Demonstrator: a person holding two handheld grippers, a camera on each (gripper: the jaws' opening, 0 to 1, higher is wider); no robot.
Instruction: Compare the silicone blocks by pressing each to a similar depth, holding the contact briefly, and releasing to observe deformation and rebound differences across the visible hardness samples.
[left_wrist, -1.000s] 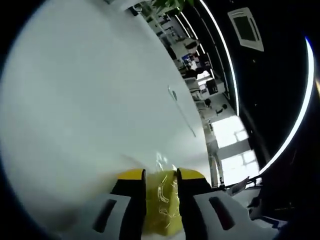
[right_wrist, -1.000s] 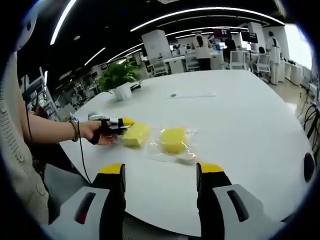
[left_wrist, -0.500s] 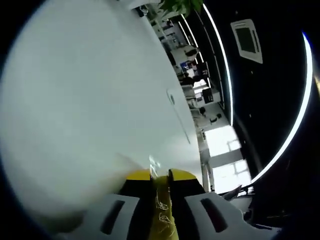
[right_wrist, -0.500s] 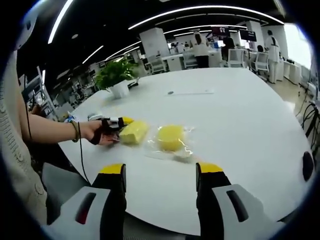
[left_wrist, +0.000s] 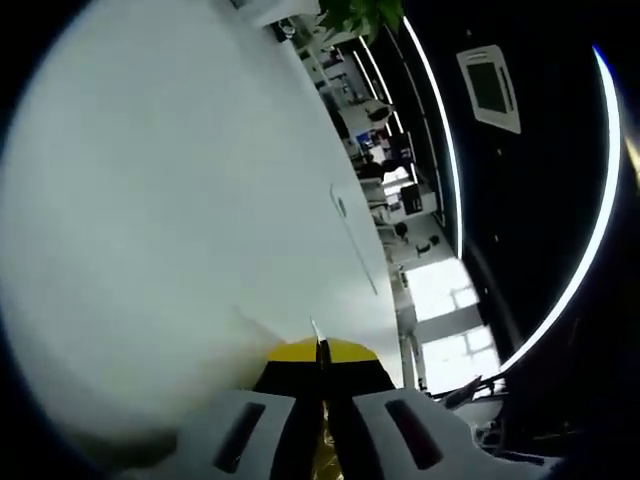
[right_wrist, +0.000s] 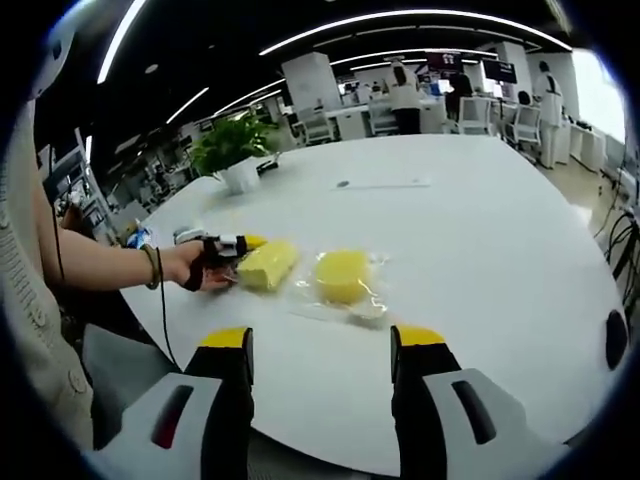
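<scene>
Now my left tongs (right_wrist: 240, 247) pinch nearly shut on the left silicone block (right_wrist: 266, 265) on the bench (right_wrist: 480, 250); right tongs (right_wrist: 322, 345) gape wide, holding nothing.

White round table (right_wrist: 500, 230) (two bagged yellow blocks (right_wrist: 343, 275), potted plant (right_wrist: 232, 155))

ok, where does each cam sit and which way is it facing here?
Left gripper view: rides the left claw, rolled, looking along the white table; jaws squeeze a yellow block.
Right gripper view: rides the open right claw, facing across the table; the person's hand and sleeve show.
Shared: table, left claw, squeezed block.
</scene>
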